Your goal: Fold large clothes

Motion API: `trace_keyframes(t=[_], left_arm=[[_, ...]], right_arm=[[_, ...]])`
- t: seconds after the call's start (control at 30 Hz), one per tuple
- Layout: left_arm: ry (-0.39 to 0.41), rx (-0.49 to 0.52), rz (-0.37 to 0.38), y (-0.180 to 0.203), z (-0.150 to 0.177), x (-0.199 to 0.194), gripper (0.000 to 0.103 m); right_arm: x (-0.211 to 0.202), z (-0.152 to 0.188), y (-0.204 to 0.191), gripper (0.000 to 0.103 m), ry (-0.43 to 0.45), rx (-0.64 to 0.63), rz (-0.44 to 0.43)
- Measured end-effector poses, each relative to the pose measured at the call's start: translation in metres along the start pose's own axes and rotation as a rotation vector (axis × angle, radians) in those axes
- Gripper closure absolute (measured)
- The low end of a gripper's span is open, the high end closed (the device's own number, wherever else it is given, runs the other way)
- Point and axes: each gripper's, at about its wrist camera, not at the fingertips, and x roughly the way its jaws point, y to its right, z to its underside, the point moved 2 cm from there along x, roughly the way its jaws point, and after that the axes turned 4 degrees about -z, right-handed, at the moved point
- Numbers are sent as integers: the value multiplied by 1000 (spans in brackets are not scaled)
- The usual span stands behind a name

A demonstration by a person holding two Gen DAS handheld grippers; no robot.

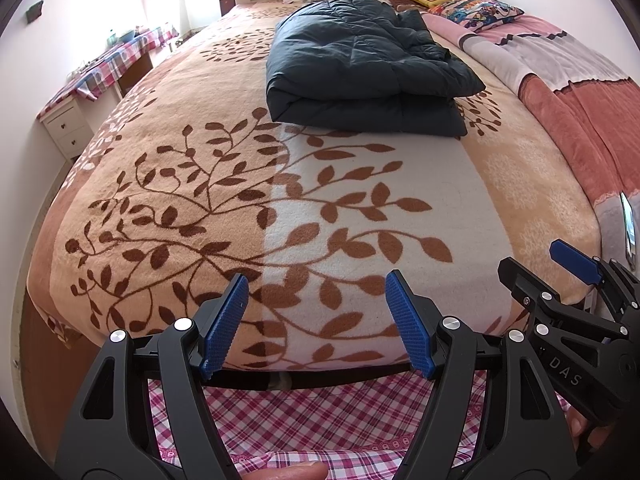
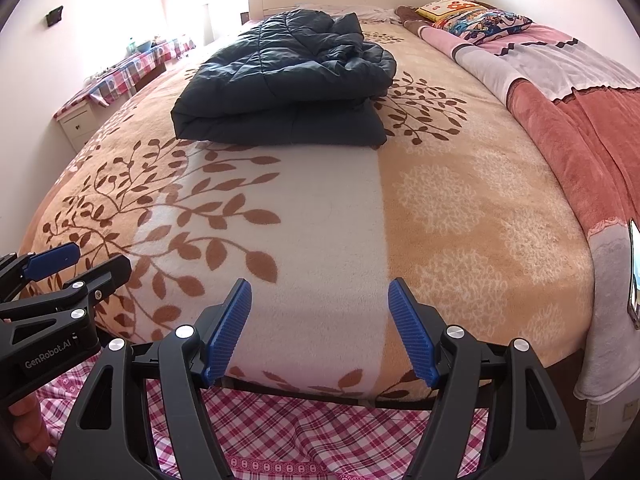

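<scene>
A dark blue padded jacket (image 1: 360, 68) (image 2: 288, 80) lies folded into a thick bundle on the far half of the bed. My left gripper (image 1: 318, 320) hovers open over the bed's near edge with nothing between its blue pads. Beside it, my right gripper (image 2: 320, 328) stands open too, also empty. Both are well short of the jacket. Each shows at the side of the other's view: the right gripper (image 1: 548, 270) and the left gripper (image 2: 80, 266).
A beige blanket (image 1: 280, 200) (image 2: 460, 220) with brown leaves covers the bed. A pink and red blanket (image 1: 580, 112) (image 2: 568, 120) and pillows (image 1: 468, 4) lie along the right side. A phone (image 1: 628, 232) rests at the right edge. A plaid-covered desk (image 1: 108, 64) stands left. Pink plaid cloth (image 1: 320, 420) lies below the grippers.
</scene>
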Motion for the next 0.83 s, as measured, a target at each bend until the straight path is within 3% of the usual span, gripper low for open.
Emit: trace_keyframes(t=[0.83], left_arm=[[-13,-5,0,0,2,3,32]], right_arm=[[1,1,-1,33,0,-13,2]])
